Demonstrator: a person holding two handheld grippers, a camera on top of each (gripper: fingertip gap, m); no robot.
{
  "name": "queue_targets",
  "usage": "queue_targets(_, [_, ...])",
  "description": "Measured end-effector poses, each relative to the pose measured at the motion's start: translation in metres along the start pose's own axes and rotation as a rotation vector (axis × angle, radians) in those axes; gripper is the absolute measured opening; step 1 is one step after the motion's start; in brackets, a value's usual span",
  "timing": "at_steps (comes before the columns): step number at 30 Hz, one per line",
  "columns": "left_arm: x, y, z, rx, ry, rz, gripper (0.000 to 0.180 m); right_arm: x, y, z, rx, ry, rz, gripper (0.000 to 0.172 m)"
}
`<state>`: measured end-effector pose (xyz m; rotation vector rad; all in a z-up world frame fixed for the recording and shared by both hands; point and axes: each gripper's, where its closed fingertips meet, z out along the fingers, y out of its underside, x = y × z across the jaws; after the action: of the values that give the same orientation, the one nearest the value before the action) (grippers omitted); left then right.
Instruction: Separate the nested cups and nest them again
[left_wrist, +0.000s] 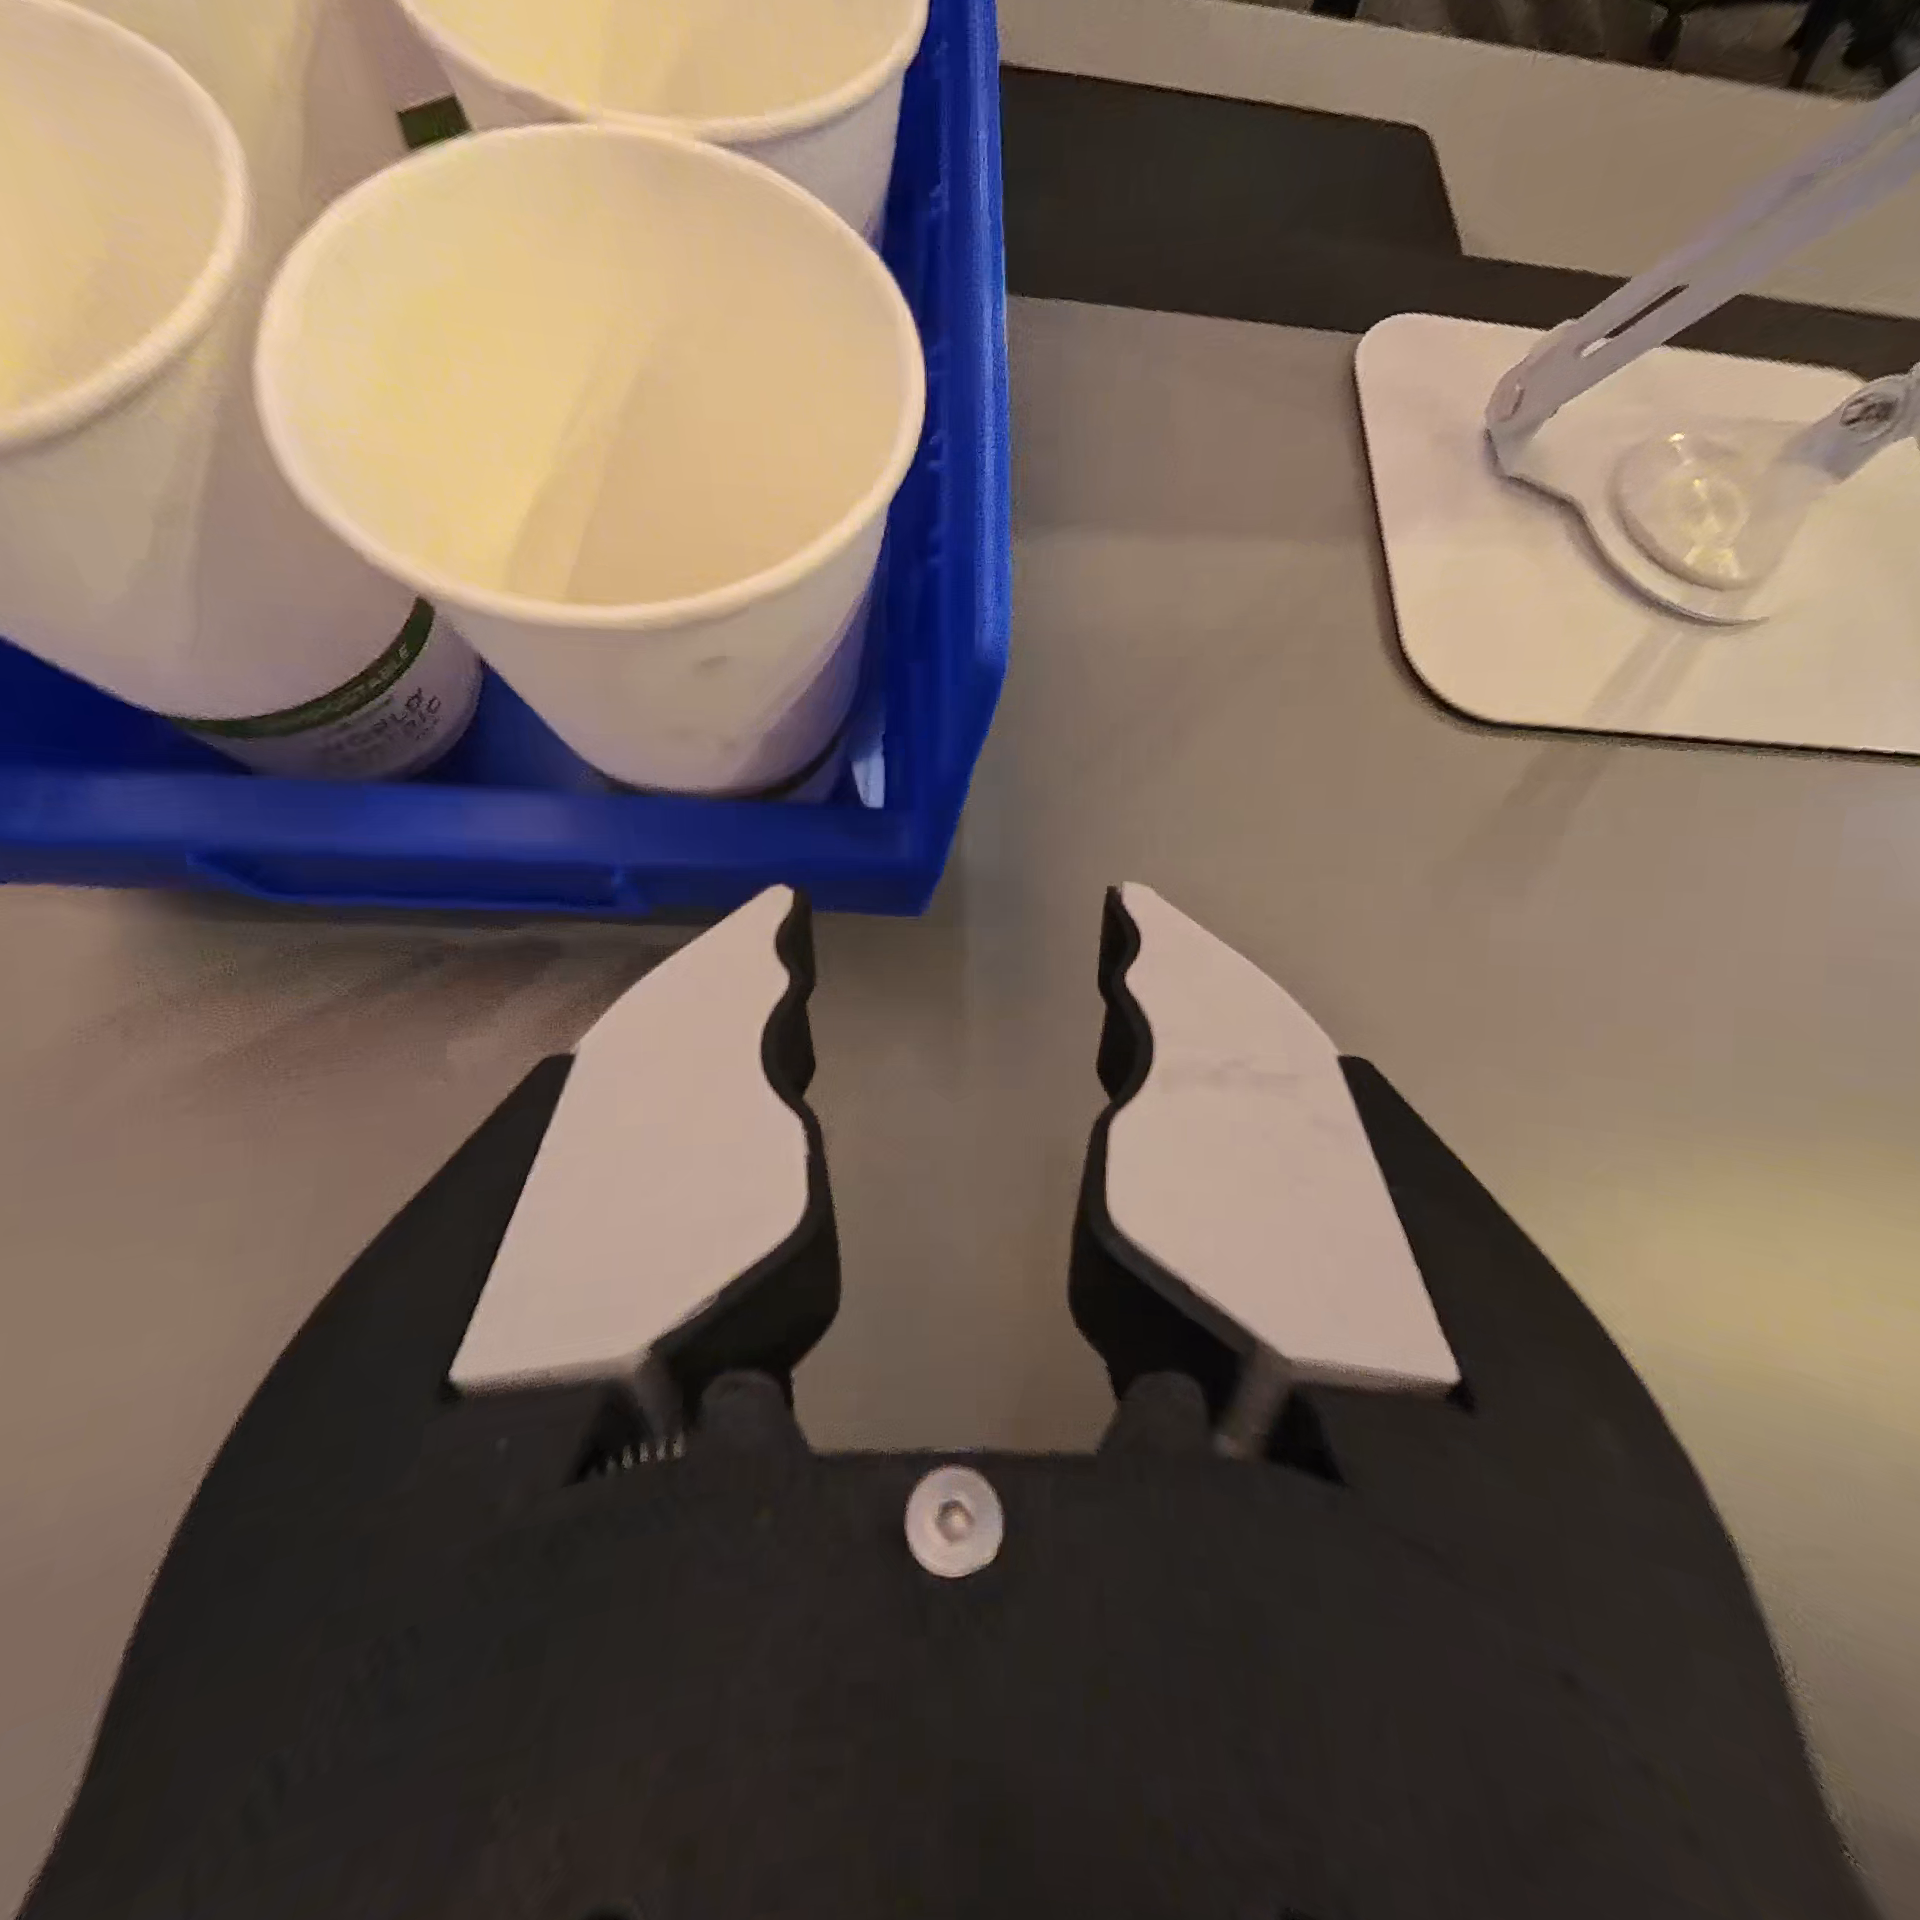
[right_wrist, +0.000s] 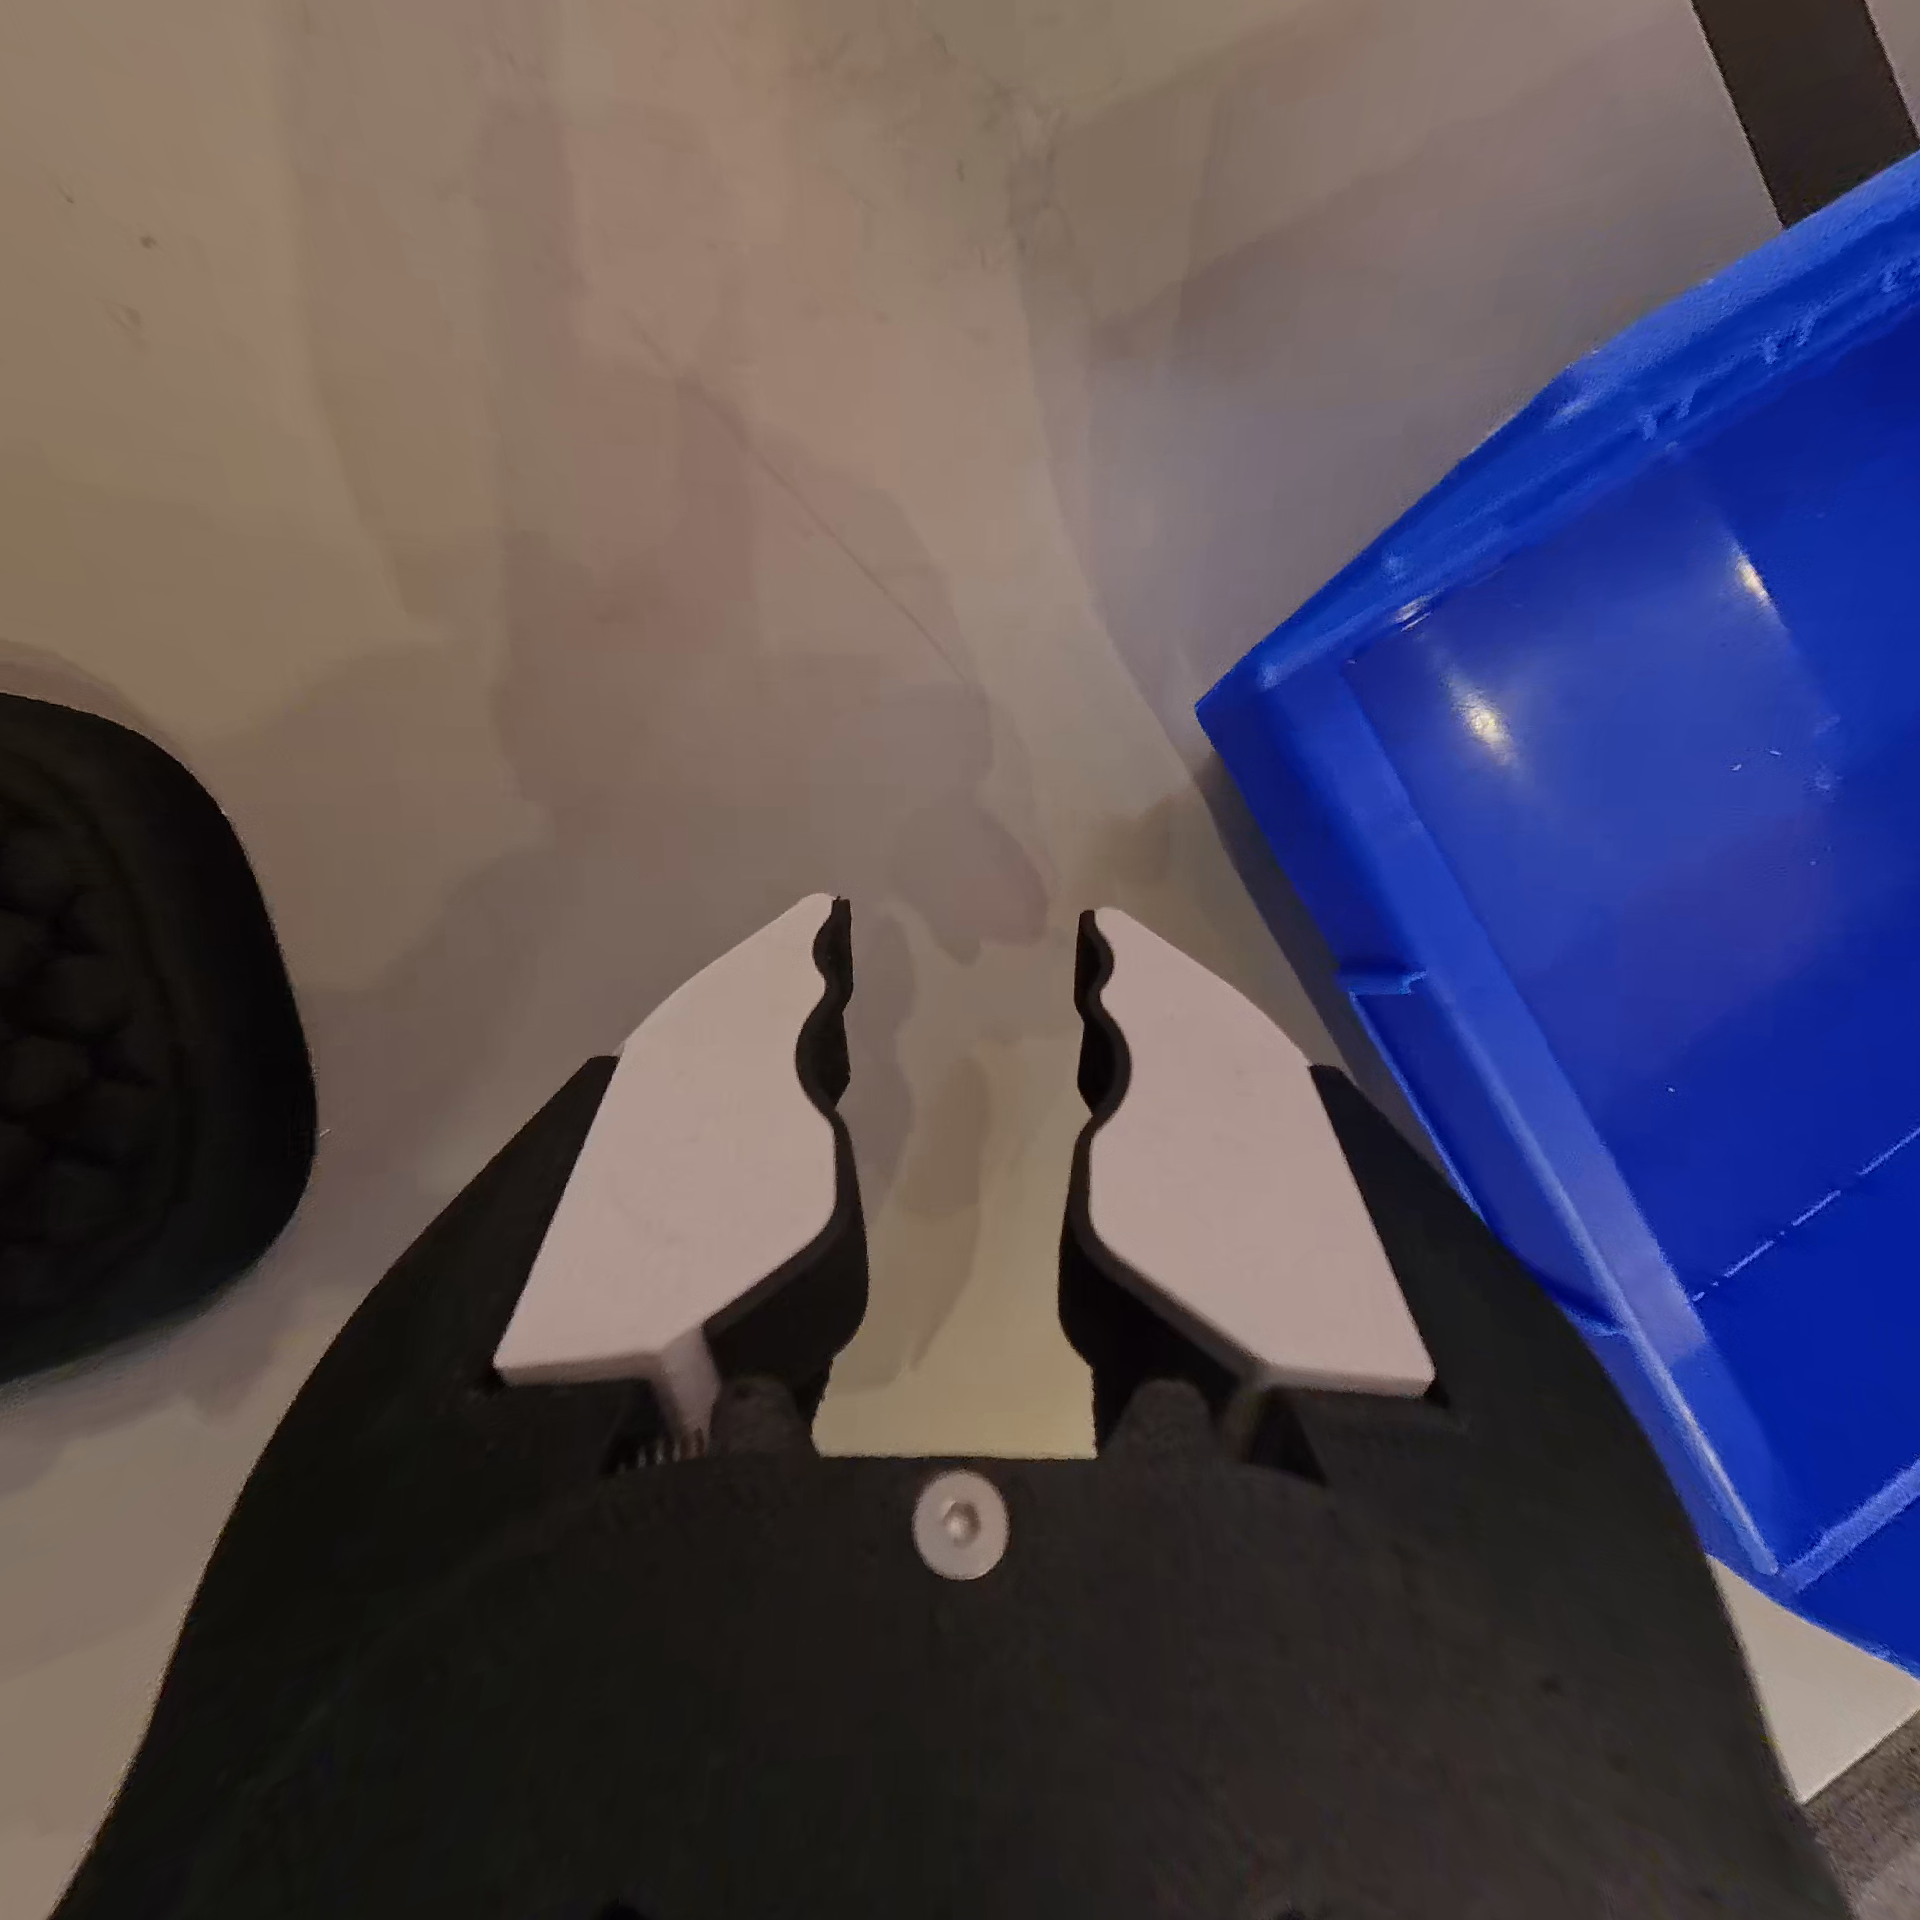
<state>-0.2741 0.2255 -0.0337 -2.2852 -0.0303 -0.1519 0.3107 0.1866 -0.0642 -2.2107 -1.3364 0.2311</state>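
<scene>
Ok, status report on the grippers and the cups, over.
Left gripper open, empty, short of the blue bin. Right gripper open, empty, over bare table. White paper cups upright in bin. Nothing in the way.

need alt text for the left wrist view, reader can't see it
The left gripper hovers open and empty over a grey table, just in front of a blue bin holding white paper cups standing upright. To the right, a white stand base sits on the table.
</scene>
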Motion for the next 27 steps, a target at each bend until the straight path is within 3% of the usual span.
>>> queue_targets(3, [-0.002, 0.001, 0.019, -0.028, -0.033, 0.042, 0.046, -0.002, 0.001, -0.002, 0.005, 0.001, 0.005, 0.041])
queue_targets(15, [-0.008, -0.007, 0.04, -0.069, -0.108, 0.104, 0.007, 0.0, 0.015, -0.004, -0.001, 0.005, 0.046, 0.04])
queue_targets(27, [-0.009, -0.025, 0.063, -0.076, -0.117, 0.101, 0.006, 0.003, 0.005, -0.002, 0.006, -0.001, 0.037, 0.04])
